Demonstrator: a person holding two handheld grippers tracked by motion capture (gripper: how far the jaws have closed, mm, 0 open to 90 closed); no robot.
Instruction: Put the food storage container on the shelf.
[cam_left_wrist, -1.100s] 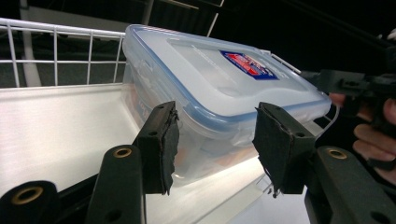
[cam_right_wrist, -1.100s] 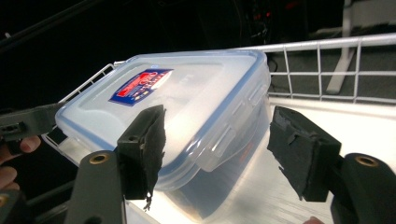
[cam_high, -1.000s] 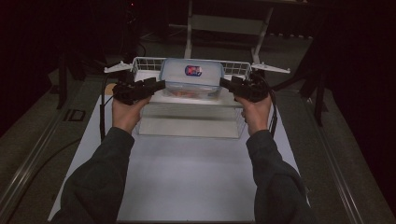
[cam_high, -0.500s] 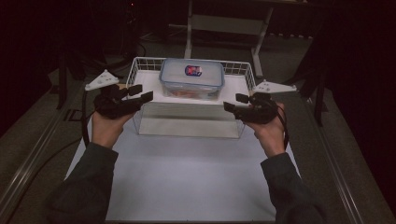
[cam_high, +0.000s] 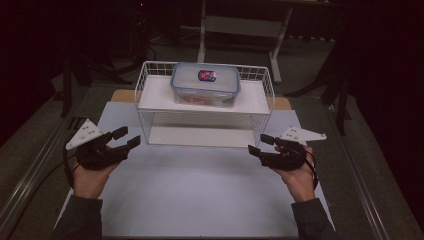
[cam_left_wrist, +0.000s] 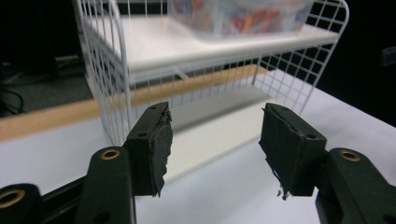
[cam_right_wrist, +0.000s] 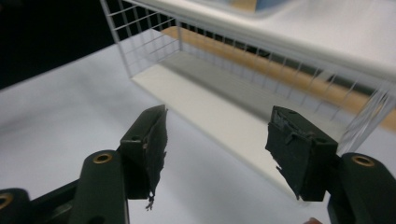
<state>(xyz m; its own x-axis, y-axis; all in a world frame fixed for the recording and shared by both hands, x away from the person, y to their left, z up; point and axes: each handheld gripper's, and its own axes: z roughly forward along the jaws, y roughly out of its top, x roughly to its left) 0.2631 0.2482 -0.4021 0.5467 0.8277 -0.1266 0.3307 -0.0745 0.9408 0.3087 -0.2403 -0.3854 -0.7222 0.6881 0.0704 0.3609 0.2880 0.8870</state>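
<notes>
A clear plastic food box with a blue-rimmed lid (cam_high: 205, 84) sits on the top shelf of a white wire rack (cam_high: 150, 100) at the table's far middle. My left gripper (cam_high: 126, 137) hovers in front of the rack's left corner, open, nothing between its pads (cam_left_wrist: 156, 144). The rack's corner (cam_left_wrist: 109, 70) and the box's base (cam_left_wrist: 238, 16) stand ahead of it in the left gripper view. My right gripper (cam_high: 260, 144) is held off the rack's right front corner, also open and holding nothing. The rack's lower shelf (cam_right_wrist: 205, 107) lies beyond its pads (cam_right_wrist: 292, 144).
A white mat (cam_high: 200, 195) covers the table in front of the rack. A strip of wooden board (cam_high: 122, 95) shows behind the rack. Dark floor, metal stands (cam_high: 240, 25) and cables lie beyond the table.
Both grippers let go of the box on the rack's top shelf and drew back toward the person and outward, down near the mat.
</notes>
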